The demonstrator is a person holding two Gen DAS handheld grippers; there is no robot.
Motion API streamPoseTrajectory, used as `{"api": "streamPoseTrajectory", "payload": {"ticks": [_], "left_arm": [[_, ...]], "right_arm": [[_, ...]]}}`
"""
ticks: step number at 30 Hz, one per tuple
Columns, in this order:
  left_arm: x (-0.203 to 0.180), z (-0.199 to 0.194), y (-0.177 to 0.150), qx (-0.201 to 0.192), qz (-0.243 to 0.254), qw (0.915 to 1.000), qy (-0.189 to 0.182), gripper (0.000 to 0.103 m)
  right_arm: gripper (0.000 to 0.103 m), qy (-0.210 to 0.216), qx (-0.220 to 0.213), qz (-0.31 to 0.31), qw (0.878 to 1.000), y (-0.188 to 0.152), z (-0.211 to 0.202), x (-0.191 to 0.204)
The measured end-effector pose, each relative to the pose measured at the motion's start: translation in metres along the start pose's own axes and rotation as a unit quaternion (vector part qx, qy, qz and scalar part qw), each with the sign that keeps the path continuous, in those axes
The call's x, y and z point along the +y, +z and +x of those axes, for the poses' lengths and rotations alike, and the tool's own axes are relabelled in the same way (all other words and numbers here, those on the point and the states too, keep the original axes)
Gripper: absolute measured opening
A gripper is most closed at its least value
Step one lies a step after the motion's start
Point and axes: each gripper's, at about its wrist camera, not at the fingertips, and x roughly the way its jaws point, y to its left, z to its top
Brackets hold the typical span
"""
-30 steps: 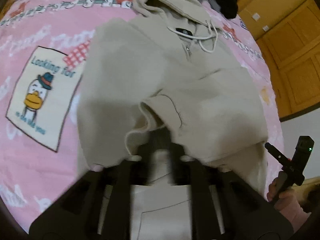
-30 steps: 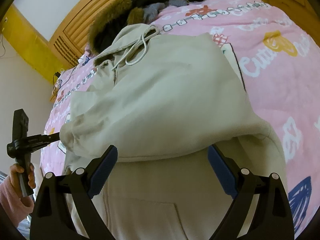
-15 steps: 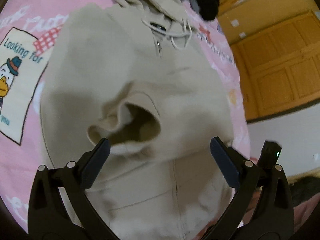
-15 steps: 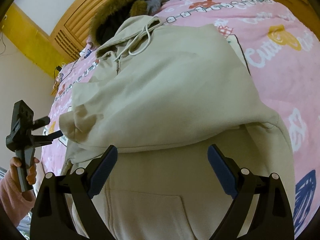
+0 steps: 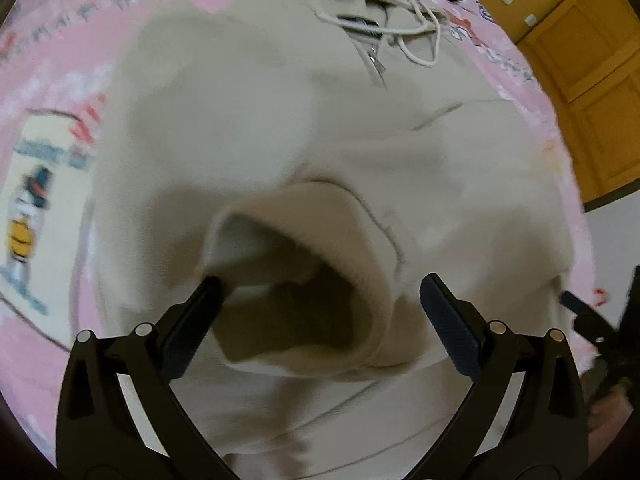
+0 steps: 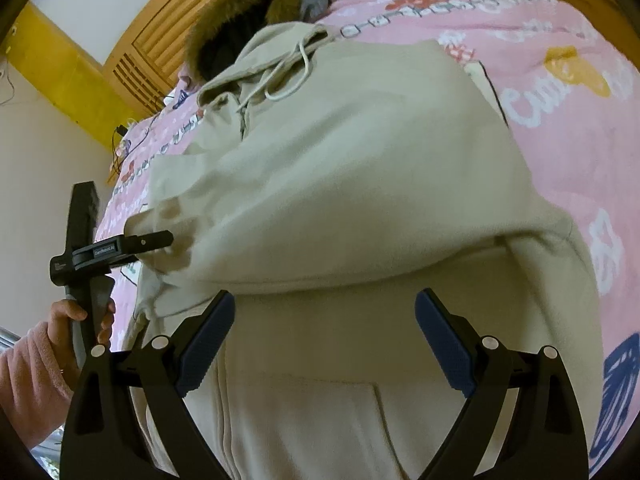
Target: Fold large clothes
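— Left wrist view first: how far along would you say the fold is?

— Partway. The beige hoodie [image 5: 248, 128] lies zip-up on the pink bedspread [image 5: 36, 80], hood towards the far end, and one sleeve is already laid across the chest, its cuff [image 5: 304, 236] gaping open just ahead of the left gripper [image 5: 320, 312]. The jaws there have just been opening and stand wide. The cuff sits between them, but the pads aren't pressing on it, so I judge it released.

— And what's left?

— From here, the lower body still hangs towards us unfolded, so the hem would need bringing up. The picture is blurred, mind.

— What about the right wrist view?

— Same hoodie [image 6: 360, 184], seen from the other side. The folded sleeve makes a thick band across it, and the pouch pocket [image 6: 304, 412] below is still flat and uncovered. The right gripper [image 6: 324, 340] hovers over that lower part, jaws spread wide, holding nothing. Off to the side a hand [image 6: 80, 316] in a pink sleeve holds the other gripper at the cuff.

— And the room?

— A cartoon-printed cover, a dark pile of other clothes [image 6: 248, 40] with a fur trim by the wooden headboard [image 6: 160, 48], and pale walls.
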Motion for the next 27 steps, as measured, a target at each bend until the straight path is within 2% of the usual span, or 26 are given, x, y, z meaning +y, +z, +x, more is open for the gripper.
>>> {"api": "streamPoseTrajectory", "payload": {"ticks": [1, 2, 3, 4, 5, 6, 7, 9, 13, 20, 23, 26, 27], "left_arm": [[0.0, -0.002, -0.001, -0.004, 0.004, 1.0, 0.005, 0.089], [0.001, 0.0, -0.001, -0.003, 0.005, 0.9999, 0.01, 0.071], [0.002, 0.005, 0.001, 0.004, -0.001, 0.9999, 0.012, 0.042], [0.003, 0.01, 0.003, 0.011, -0.009, 0.9999, 0.003, 0.035], [0.004, 0.015, 0.005, 0.012, -0.017, 0.9998, -0.005, 0.034], [0.003, 0.017, 0.006, 0.007, -0.017, 0.9998, -0.01, 0.024], [0.001, 0.017, 0.006, 0.004, -0.016, 0.9998, -0.013, 0.022], [-0.003, 0.015, 0.003, 0.0, -0.008, 0.9999, 0.009, 0.014], [-0.017, 0.002, -0.004, -0.02, 0.017, 0.9985, 0.048, 0.011], [-0.016, -0.056, -0.013, -0.074, -0.007, 0.9963, 0.044, 0.01], [-0.009, -0.085, -0.017, -0.094, -0.012, 0.9939, 0.057, 0.01], [0.009, -0.1, -0.016, -0.093, -0.029, 0.992, 0.08, 0.01], [0.019, -0.095, -0.017, -0.073, -0.034, 0.9929, 0.087, 0.01]], "right_arm": [[0.089, 0.002, 0.003, 0.003, 1.0, -0.002, 0.001, 0.0], [0.089, 0.002, 0.005, 0.003, 1.0, -0.003, 0.002, 0.0], [0.089, 0.001, 0.006, 0.001, 1.0, -0.005, 0.003, 0.0], [0.089, 0.001, 0.008, 0.0, 1.0, -0.005, 0.004, 0.0], [0.089, 0.0, 0.01, 0.0, 1.0, -0.005, 0.006, 0.0], [0.089, 0.0, 0.01, 0.001, 1.0, -0.006, 0.007, 0.0], [0.089, 0.001, 0.01, 0.003, 1.0, -0.005, 0.007, 0.0], [0.089, 0.0, 0.006, 0.005, 1.0, -0.004, 0.006, 0.0], [0.089, -0.001, 0.005, 0.011, 1.0, -0.004, 0.007, -0.003], [0.089, -0.005, 0.006, 0.011, 1.0, -0.005, 0.006, -0.006], [0.089, -0.007, 0.003, 0.014, 1.0, -0.004, 0.004, -0.007], [0.089, -0.005, -0.001, 0.02, 1.0, -0.002, 0.002, -0.006], [0.089, -0.007, -0.002, 0.019, 1.0, -0.001, 0.0, -0.004]]}}
